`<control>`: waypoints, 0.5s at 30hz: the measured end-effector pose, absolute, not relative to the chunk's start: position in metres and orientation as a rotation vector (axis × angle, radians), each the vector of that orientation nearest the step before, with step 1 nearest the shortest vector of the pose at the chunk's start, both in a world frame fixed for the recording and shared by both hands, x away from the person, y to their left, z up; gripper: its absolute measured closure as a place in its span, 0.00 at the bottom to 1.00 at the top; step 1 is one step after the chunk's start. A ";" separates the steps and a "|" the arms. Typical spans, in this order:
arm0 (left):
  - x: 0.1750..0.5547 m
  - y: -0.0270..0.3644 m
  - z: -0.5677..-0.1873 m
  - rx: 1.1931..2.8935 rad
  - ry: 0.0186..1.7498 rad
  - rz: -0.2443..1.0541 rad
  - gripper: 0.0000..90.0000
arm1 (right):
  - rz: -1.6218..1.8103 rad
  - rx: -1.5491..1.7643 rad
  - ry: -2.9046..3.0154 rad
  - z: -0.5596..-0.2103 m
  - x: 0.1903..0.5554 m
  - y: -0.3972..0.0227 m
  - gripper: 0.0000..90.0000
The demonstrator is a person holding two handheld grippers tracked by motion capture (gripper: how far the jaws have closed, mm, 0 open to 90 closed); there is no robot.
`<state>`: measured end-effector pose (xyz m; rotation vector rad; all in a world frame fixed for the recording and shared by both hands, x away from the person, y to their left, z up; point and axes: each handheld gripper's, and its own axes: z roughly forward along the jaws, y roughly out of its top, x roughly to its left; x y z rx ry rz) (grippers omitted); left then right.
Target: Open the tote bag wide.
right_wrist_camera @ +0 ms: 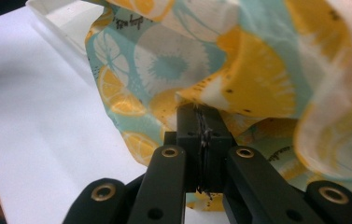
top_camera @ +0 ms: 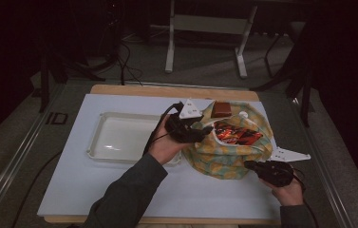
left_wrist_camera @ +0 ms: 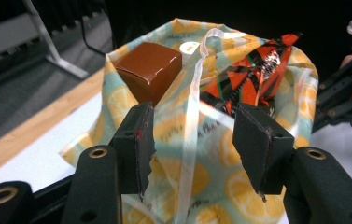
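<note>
A lemon-print bag (top_camera: pixel 229 152) sits near the table's (top_camera: pixel 72 185) right edge, beside a clear tray (top_camera: pixel 115 137). The right gripper (right_wrist_camera: pixel 204 126) pinches the bag's cloth. The left gripper (left_wrist_camera: pixel 192 140) stands spread, a drawstring (left_wrist_camera: pixel 190 116) between its jaws, untouched by the pads.

One bag (top_camera: pixel 224 159), one box (top_camera: pixel 221 109), one tray (top_camera: pixel 119 154), two grippers.
</note>
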<state>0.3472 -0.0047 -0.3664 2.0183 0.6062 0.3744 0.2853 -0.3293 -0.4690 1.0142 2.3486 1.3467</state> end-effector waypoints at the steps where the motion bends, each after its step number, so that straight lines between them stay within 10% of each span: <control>1: 0.349 -0.007 -0.367 2.032 0.610 0.364 0.53 | 1.344 1.010 2.350 -0.469 0.285 -0.329 0.98; 15: 0.349 -0.009 -0.366 2.055 0.601 0.390 0.83 | 1.341 0.996 2.362 -0.469 0.285 -0.327 0.99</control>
